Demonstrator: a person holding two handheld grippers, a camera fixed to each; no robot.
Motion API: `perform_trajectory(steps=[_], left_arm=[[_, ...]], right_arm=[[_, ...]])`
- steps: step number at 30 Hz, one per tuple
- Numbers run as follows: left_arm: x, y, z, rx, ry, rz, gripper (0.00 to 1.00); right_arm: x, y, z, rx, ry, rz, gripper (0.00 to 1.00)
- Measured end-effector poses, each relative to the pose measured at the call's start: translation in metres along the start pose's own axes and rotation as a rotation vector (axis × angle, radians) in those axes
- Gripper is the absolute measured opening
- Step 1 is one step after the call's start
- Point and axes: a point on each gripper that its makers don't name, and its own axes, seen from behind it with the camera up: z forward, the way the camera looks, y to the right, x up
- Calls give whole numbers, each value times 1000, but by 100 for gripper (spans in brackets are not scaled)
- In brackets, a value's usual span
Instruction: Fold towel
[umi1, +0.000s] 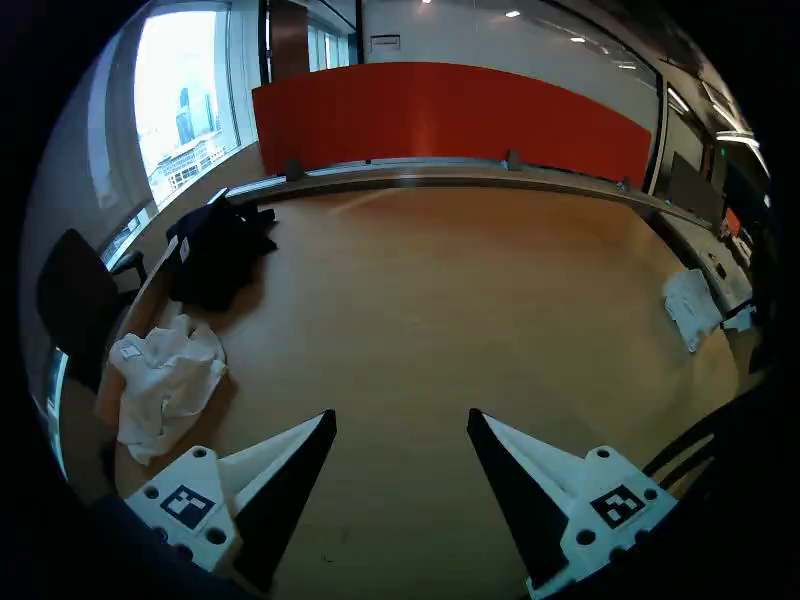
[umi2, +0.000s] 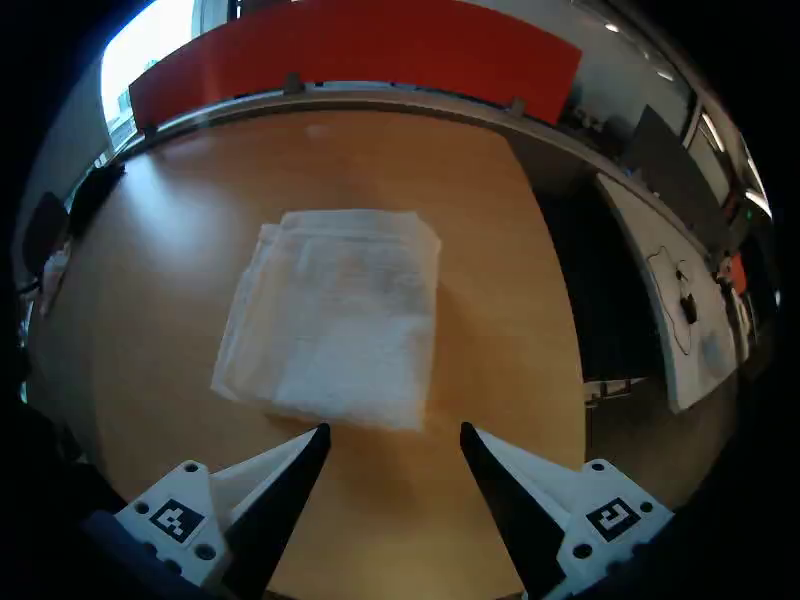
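In the right gripper view a white towel (umi2: 335, 315) lies folded into a rectangle on the wooden table (umi2: 500, 300), just beyond my right gripper (umi2: 395, 430). That gripper is open and holds nothing; its fingertips hover at the towel's near edge. In the left gripper view my left gripper (umi1: 400, 415) is open over bare table (umi1: 440, 300), with nothing between its fingers. A folded white cloth (umi1: 692, 305) shows at the table's far right edge in that view.
A crumpled white cloth (umi1: 165, 380) and a black garment (umi1: 215, 250) lie at the left of the table. A dark chair (umi1: 75, 300) stands beyond them. An orange divider (umi1: 450, 115) runs along the far edge. A white desk (umi2: 665, 290) stands right of the table.
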Motion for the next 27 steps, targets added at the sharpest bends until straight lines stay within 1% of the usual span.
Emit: perform_trajectory(steps=[7, 13, 19, 23, 27], left_arm=[[3, -1, 0, -3, 10, -13, 98], [8, -2, -1, -4, 22, -22, 98], [12, -5, -2, 0, 34, -29, 98], [15, -7, -3, 1, 43, -37, 98], [19, -7, -3, 2, 54, -44, 98]], right_arm=[[23, -11, -8, 17, 76, 46, 100], [48, -22, -19, 19, 168, 70, 100], [76, -34, -30, 7, 277, 97, 100], [96, -43, -38, 6, 367, 131, 100], [111, -46, -46, -6, 453, 171, 100]])
